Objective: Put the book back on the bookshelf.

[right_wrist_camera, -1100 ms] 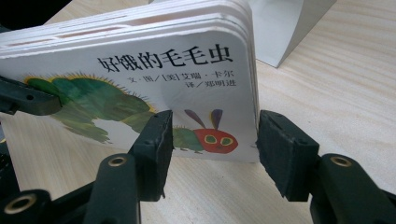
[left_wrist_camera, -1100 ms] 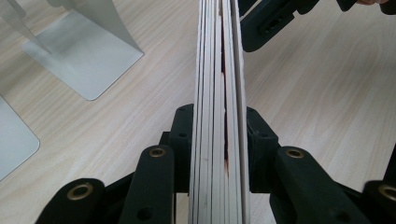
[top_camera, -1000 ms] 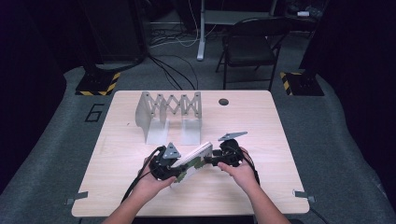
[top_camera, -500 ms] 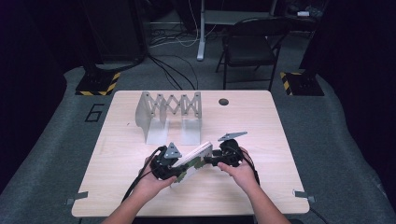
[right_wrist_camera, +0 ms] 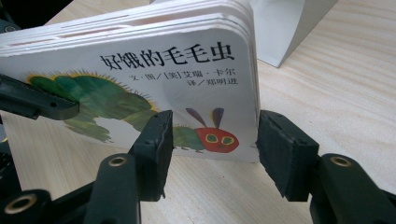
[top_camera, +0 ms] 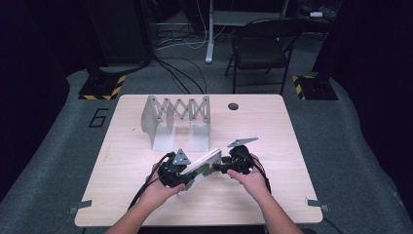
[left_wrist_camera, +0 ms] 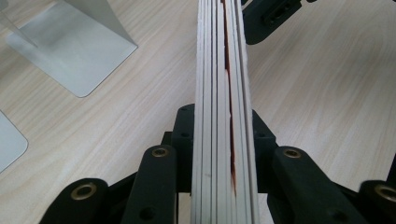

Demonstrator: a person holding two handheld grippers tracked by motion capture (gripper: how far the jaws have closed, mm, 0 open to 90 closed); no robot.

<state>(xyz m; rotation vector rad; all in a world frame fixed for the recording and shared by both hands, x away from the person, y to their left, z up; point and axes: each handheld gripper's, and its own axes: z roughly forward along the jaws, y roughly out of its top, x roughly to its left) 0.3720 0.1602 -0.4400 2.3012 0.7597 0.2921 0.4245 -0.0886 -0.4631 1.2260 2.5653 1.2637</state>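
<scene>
Board book (top_camera: 202, 165) held between both grippers over the near middle of the table (top_camera: 272, 131), tilted, its far end higher. Left gripper (top_camera: 192, 176) pinches the book across its stacked pages; in the left gripper view the page edges (left_wrist_camera: 223, 116) run straight up between the jaws, pads pressed to both covers. Right gripper (top_camera: 220, 168) clamps the opposite end (caterpillar cover (right_wrist_camera: 140, 93) facing its camera), one pad on the cover, the other behind the back. Metal rack (top_camera: 175, 119) stands well apart, farther back.

White book (right_wrist_camera: 154, 79) w/ green-red caterpillar print.
</scene>
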